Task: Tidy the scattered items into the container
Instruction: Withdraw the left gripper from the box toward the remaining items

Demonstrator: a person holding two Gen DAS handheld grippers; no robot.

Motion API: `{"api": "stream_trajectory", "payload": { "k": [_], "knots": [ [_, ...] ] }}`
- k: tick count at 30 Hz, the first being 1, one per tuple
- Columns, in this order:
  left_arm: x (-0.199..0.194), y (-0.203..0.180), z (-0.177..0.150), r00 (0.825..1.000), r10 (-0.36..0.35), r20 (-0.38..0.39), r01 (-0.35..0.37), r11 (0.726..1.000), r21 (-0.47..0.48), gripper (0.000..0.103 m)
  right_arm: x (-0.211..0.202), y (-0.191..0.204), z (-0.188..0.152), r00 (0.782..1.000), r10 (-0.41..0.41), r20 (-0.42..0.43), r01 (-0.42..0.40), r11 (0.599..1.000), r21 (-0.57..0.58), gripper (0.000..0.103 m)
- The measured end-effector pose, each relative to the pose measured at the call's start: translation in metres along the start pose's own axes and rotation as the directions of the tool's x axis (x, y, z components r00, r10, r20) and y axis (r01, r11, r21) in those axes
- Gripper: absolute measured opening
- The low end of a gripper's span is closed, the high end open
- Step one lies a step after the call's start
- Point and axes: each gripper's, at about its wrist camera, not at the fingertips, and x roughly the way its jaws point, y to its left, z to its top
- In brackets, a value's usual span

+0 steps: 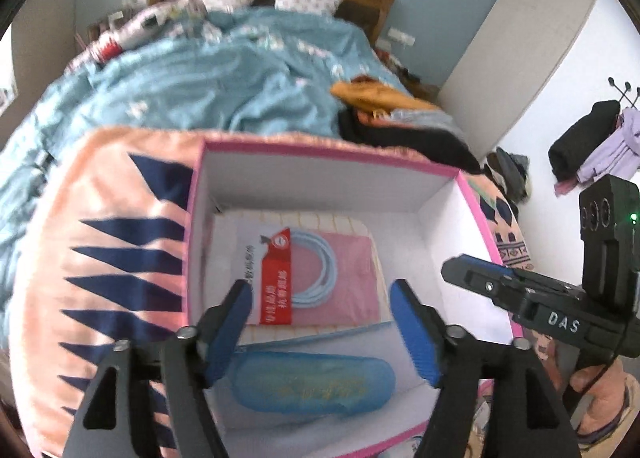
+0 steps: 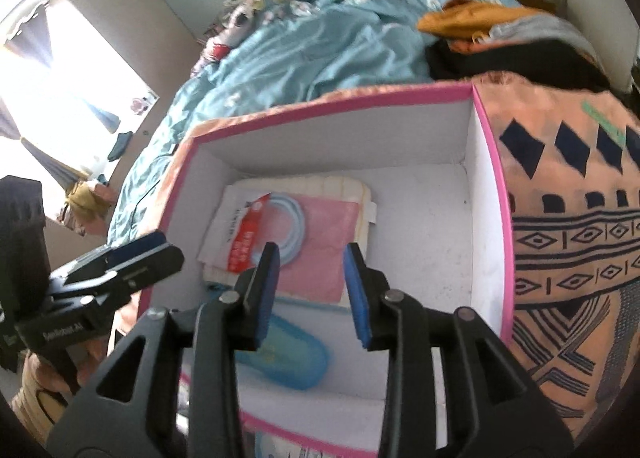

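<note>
Left wrist: blue case (image 1: 316,382) inside box (image 1: 320,174).

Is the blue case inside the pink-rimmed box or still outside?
Inside. The blue case lies on the white floor of the box, near its front wall, beside the packaged cable.

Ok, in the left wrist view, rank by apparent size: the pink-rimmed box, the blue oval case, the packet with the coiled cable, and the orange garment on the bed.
1. Pink-rimmed box, clearly largest.
2. Packet with the coiled cable.
3. Blue oval case, close behind the packet; it lies nearer the camera, so this order is unsure.
4. Orange garment, smallest here, but far off and partly hidden.
</note>
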Motion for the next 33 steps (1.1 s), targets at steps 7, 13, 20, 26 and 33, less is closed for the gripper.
{"api": "stream_trajectory", "payload": {
  "k": [7, 13, 20, 26, 33],
  "knots": [
    [-0.018, -0.008, -0.010, 0.995, 0.090, 0.035, -0.089, 0.996, -0.012, 0.087, -0.028, 0.023, -0.018, 0.998, 0.015, 0.056, -0.010, 0.996, -0.090, 0.053],
    [-0.032, -0.018, -0.025, 0.986, 0.158, 0.050, -0.157, 0.987, -0.024, 0.091, -0.045, 0.036, -0.040, 0.997, 0.007, 0.083, 0.004, 0.990, -0.140, 0.067],
    [-0.045, -0.027, -0.036, 0.974, 0.214, 0.077, -0.212, 0.977, -0.029, 0.096, -0.059, 0.042, -0.053, 0.993, -0.002, 0.121, 0.022, 0.987, -0.160, 0.077],
    [-0.052, -0.026, -0.042, 0.969, 0.233, 0.077, -0.231, 0.972, -0.037, 0.100, -0.066, 0.039, -0.060, 0.989, 0.008, 0.148, 0.013, 0.990, -0.137, 0.082],
    [-0.065, -0.017, -0.055, 0.974, 0.213, 0.076, -0.211, 0.977, -0.036, 0.103, -0.078, 0.029, -0.074, 0.986, -0.001, 0.169, 0.019, 0.994, -0.106, 0.084]
  ]
}}
